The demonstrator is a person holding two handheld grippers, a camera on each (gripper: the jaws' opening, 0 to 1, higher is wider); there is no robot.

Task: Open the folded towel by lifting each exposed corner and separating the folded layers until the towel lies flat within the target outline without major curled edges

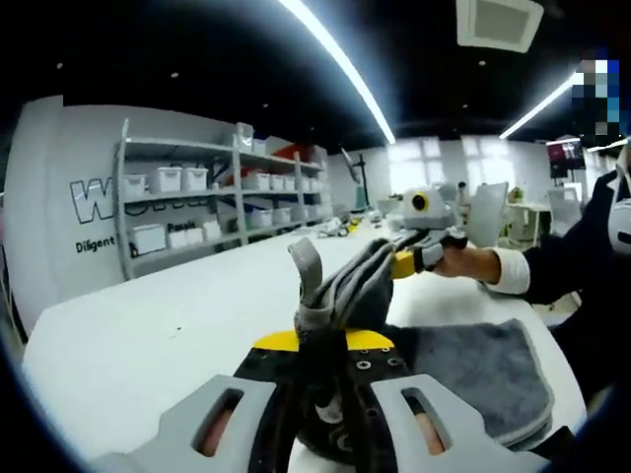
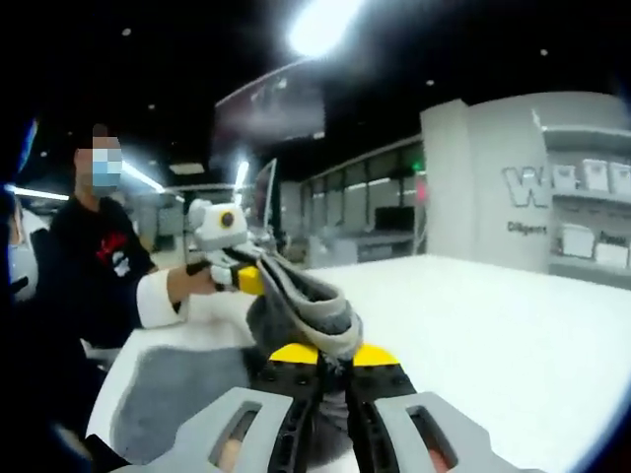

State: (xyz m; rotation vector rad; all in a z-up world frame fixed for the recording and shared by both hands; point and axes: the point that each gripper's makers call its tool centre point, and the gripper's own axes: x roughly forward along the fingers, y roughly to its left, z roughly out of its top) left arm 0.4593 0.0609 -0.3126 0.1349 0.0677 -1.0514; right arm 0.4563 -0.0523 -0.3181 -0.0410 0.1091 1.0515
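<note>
Left gripper view: shelves (image 1: pixel 212 212) behind white table (image 1: pixel 148 335); both grippers (image 1: pixel 320 347) (image 2: pixel 320 357) clamp towel (image 1: pixel 473 370) corners.

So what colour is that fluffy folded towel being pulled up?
Grey, the soft folded towel; it shows best in the left gripper view.

left gripper (image 1: pixel 323 340): jaws clamped, raised | right gripper (image 2: pixel 323 357): jaws clamped, raised | grippers facing each other, apart
</note>
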